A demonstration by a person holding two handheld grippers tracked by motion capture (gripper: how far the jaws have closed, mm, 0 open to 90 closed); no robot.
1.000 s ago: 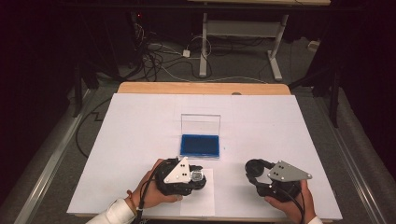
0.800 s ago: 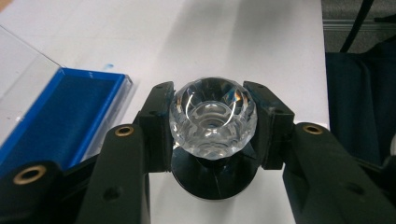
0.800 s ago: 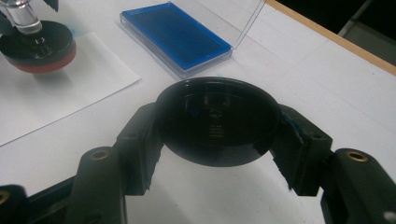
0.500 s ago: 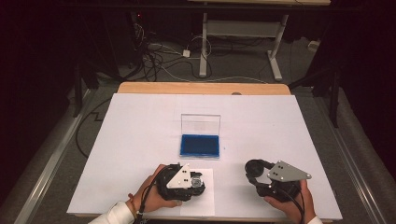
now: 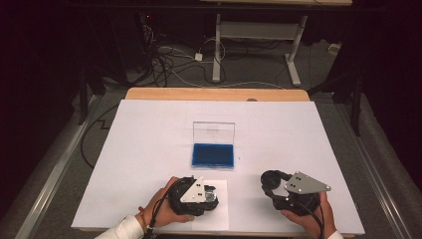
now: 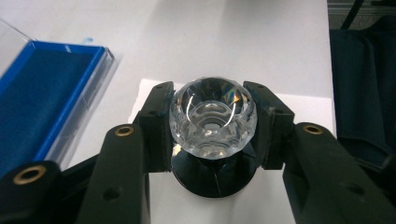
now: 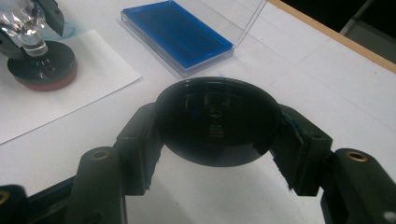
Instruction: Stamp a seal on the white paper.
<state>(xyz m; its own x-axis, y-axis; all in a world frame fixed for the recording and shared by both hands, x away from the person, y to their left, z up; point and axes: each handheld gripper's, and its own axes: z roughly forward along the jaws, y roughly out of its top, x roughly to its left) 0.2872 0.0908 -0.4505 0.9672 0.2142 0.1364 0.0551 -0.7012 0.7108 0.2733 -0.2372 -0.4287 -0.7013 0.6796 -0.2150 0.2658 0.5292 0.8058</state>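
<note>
Your left hand-held gripper [image 6: 212,126] is clamped on the stamp [image 6: 213,122], pads tight on both sides of its clear faceted knob. That sits dead centre in the left gripper view, and the stamp's black base rests on the paper [image 6: 299,112] under it. In the high view that's lower centre of the frame, with the gripper lying over the paper near the bottom edge of the desk [image 5: 149,144].

Your right hand-held gripper [image 7: 217,128] is closed on the lid [image 7: 218,120], a round black glossy disc filling the middle of the right gripper view, a jaw pressed to each side. It looks held just above the desk, though I can't tell if it touches. High view puts it lower right, well apart from the stamp.

Farther back, mid frame in the high view, the ink pad [image 5: 213,155] lies open on the desk, its blue pad facing up and its clear cover [image 5: 214,133] standing upright behind it. It's just beyond the paper, not touching either gripper. Past the desk's wooden far edge there's floor with cables [image 5: 169,59].
</note>
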